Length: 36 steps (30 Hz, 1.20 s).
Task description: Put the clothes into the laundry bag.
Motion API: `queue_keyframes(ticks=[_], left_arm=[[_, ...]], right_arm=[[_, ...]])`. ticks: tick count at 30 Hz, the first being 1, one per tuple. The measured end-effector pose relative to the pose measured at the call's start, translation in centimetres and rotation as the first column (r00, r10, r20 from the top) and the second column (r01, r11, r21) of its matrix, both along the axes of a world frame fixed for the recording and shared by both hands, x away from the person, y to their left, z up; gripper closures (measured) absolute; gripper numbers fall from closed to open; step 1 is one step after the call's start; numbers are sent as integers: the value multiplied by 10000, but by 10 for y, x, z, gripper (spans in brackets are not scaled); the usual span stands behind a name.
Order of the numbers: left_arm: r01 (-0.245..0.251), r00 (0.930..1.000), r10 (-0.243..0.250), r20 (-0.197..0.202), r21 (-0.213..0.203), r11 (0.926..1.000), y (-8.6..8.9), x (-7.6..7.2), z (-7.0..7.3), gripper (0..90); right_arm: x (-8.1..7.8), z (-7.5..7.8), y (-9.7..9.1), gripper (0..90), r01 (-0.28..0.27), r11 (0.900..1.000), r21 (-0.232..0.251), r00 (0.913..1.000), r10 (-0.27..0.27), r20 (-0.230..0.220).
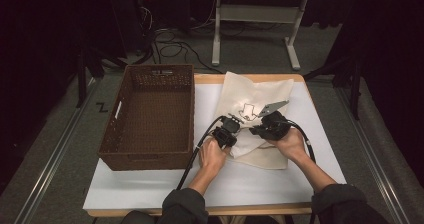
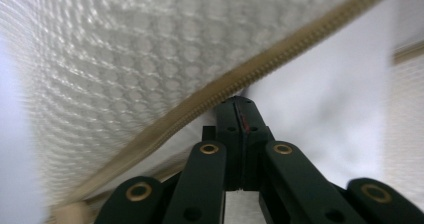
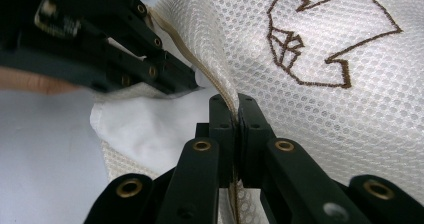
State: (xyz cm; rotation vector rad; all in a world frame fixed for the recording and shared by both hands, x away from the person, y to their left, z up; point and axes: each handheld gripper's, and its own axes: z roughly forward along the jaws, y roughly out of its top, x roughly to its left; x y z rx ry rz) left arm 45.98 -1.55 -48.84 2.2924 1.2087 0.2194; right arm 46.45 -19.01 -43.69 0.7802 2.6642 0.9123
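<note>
On the far half of the table (image 1: 150,184), toward its right edge, lies a cream mesh bag (image 1: 260,91) with a brown embroidered outline. Right gripper (image 3: 235,109): jaws clamped on the bag's zipper edge (image 3: 220,84). Left gripper (image 2: 242,106): jaws together just under the zipper (image 2: 210,99), nothing visibly between them. A brown wicker basket (image 1: 150,151) sits at the table's left edge.
</note>
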Motion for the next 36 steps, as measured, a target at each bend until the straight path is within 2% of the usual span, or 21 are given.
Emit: queue_keyframes(ticks=[4, 5, 7, 8, 10, 12, 14, 17, 20, 22, 23, 25, 27, 28, 32, 33, 34, 36], left_arm=[[93, 9999, -92, 123, -71, 9999, -3, 1, 0, 897], [55, 9999, -51, 127, -253, 9997, -4, 1, 1, 897], [159, 9998, -154, 145, -327, 9993, -2, 0, 3, 896], [230, 9997, -227, 106, -326, 9992, -2, -2, 4, 851], [401, 9992, -402, -49, -255, 9989, -1, -5, 6, 669], [475, 9989, -475, 3, -57, 9989, -1, -10, 8, 531], [600, 9982, -599, -93, 126, 9981, -2, -11, 7, 464], [582, 9982, -576, -152, 367, 9976, -7, -9, 1, 429], [433, 9990, -441, 112, 636, 9970, -11, -8, -2, 450], [267, 9988, -309, 382, 1043, 9942, -13, -7, -2, 558], [199, 9986, -253, 469, 1114, 9936, -13, -7, -2, 616], [98, 9987, -153, 479, 1125, 9936, -10, -5, -2, 727], [75, 9991, -117, 396, 1047, 9945, -8, -3, -1, 790], [83, 9993, -118, 359, 960, 9953, -7, -2, -1, 813], [-75, 9993, 68, 360, 193, 9998, -2, 2, 3, 853], [-225, 9989, 230, 404, -124, 9997, 0, 4, 4, 856], [-305, 9981, 320, 532, -303, 9991, 0, 6, 5, 859], [-549, 9969, 580, 540, -568, 9969, 1, 10, 8, 861]], right_arm=[[1, 1, -1, 882, -35, 10000, 49, 10000, 35, 8], [1, 1, -2, 882, -97, 9999, 39, 9999, 96, 46], [2, 1, -3, 882, -72, 9999, 76, 10000, 72, 34], [1, 1, -4, 882, -43, 9999, 92, 10000, 42, 17], [0, 2, -4, 882, 76, 9999, 136, 10000, -75, -43], [2, 2, -4, 882, 12, 9999, 144, 10000, -12, 0], [1, 2, -3, 881, 43, 9999, 153, 10000, -42, -49], [1, 1, -2, 882, -46, 10000, 87, 10000, 47, -6], [1, 2, -3, 882, 12, 9999, 137, 10000, -12, -24], [1, 2, -4, 882, 46, 9999, 158, 10000, -45, -51], [2, 1, -5, 882, -3, 9999, 162, 10000, 4, -29], [2, 1, -4, 882, 50, 9998, 186, 10000, -49, -85], [2, 1, -2, 882, -9, 9999, 129, 10000, 10, -60], [2, 0, -1, 882, -86, 9999, 102, 10000, 86, 5], [0, 1, 0, 882, -135, 9999, 10, 9999, 135, -6], [0, 2, 0, 882, -138, 9999, 74, 9999, 138, -5], [1, 2, 0, 882, -139, 9999, 102, 9999, 139, -20], [1, 1, 0, 882, -145, 9999, 94, 9999, 146, -84]])
